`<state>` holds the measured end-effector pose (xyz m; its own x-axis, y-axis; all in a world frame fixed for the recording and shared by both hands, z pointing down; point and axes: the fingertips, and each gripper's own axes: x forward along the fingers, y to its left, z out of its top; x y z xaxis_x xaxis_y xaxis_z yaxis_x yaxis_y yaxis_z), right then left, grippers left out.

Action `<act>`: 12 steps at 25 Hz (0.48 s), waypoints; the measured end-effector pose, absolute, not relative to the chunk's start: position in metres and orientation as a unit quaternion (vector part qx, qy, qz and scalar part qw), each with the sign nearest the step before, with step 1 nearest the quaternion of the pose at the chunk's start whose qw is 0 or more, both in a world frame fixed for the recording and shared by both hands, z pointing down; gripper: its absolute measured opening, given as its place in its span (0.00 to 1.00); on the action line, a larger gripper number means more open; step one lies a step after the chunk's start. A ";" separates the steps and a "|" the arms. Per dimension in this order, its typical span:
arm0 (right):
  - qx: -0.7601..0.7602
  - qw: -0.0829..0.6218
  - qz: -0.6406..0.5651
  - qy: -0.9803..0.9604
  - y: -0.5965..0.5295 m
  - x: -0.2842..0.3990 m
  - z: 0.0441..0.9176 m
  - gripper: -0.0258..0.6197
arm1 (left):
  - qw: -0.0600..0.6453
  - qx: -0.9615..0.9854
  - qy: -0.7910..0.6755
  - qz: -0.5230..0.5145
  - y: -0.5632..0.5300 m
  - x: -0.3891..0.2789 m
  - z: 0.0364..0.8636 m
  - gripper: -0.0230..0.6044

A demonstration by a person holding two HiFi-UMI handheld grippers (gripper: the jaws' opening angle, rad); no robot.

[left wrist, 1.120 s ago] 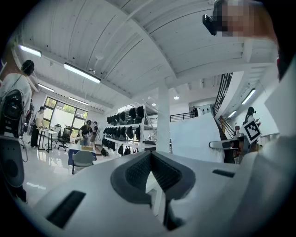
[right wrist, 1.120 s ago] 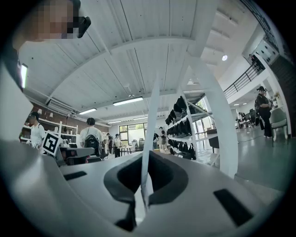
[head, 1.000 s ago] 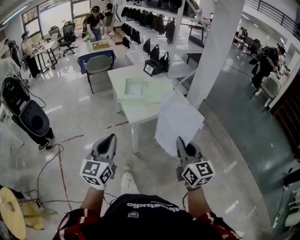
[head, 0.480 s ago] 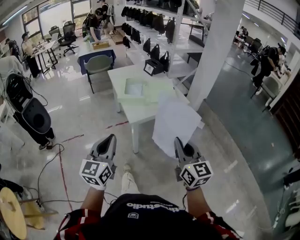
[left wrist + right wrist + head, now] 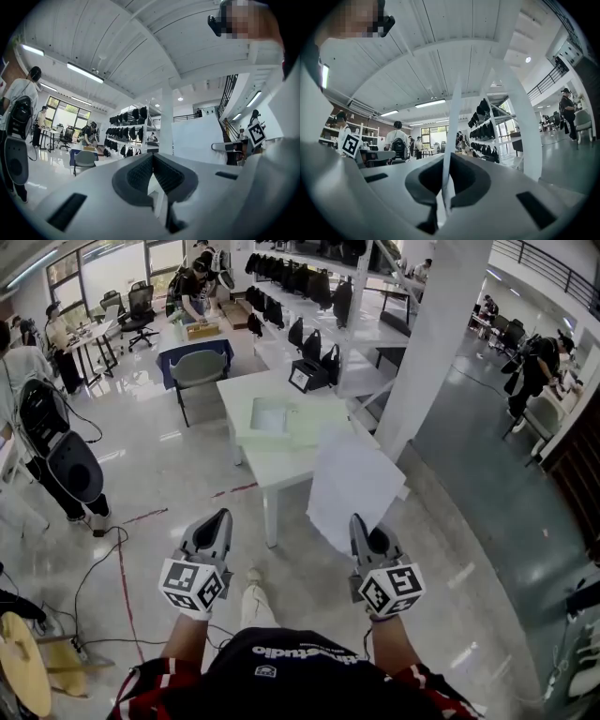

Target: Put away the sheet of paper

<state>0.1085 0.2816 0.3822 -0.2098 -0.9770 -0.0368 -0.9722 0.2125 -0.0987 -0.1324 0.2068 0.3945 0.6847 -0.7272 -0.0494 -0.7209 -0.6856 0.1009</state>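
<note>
Right gripper (image 5: 359,521): held out level ahead of me, fingers clamped on the bottom edge of the sheet of paper (image 5: 352,482). The sheet stands up from the fingers, in the air, resting on nothing. In the head view it covers the near right corner of the white worktop (image 5: 267,470). In the right gripper view it shows edge-on, a thin white strip rising from between the pads, slightly curved.

Left gripper (image 5: 221,517): level, beside the right one and well apart from it, above the floor (image 5: 169,474). Fingers together, tips meeting, nothing between them. It does not touch the sheet.

Worktop: stands ahead of both grippers, apart from them. It carries a pale green flat item (image 5: 281,418) at its middle and a black bag (image 5: 307,376) at its far end. A white pillar (image 5: 431,343) stands just to its right. Shelves with more black bags (image 5: 281,306) run behind it
</note>
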 end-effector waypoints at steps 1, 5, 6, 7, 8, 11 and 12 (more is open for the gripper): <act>-0.626 0.047 -0.028 0.778 0.282 0.109 0.383 0.04 | 0.037 0.917 -0.395 -0.043 0.207 -0.132 0.395 0.04; -0.627 0.043 -0.031 0.778 0.282 0.113 0.384 0.04 | 0.042 0.916 -0.396 -0.045 0.207 -0.129 0.398 0.04; -0.627 0.043 -0.031 0.777 0.282 0.113 0.385 0.04 | 0.043 0.916 -0.395 -0.045 0.207 -0.128 0.398 0.04; -0.627 0.043 -0.031 0.777 0.283 0.114 0.385 0.04 | 0.044 0.917 -0.395 -0.046 0.207 -0.128 0.399 0.04; -0.628 0.043 -0.032 0.777 0.282 0.114 0.386 0.04 | 0.044 0.917 -0.394 -0.046 0.207 -0.127 0.399 0.04; -0.627 0.042 -0.035 0.777 0.279 0.114 0.387 0.04 | 0.044 0.917 -0.393 -0.046 0.204 -0.126 0.400 0.04; -0.626 0.041 -0.035 0.778 0.277 0.114 0.388 0.04 | 0.045 0.917 -0.393 -0.046 0.203 -0.126 0.401 0.04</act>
<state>0.1143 0.2769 0.3878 -0.2119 -0.9771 -0.0203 -0.9712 0.2128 -0.1068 -0.1261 0.2026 0.4007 0.6862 -0.7258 -0.0486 -0.7175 -0.6863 0.1187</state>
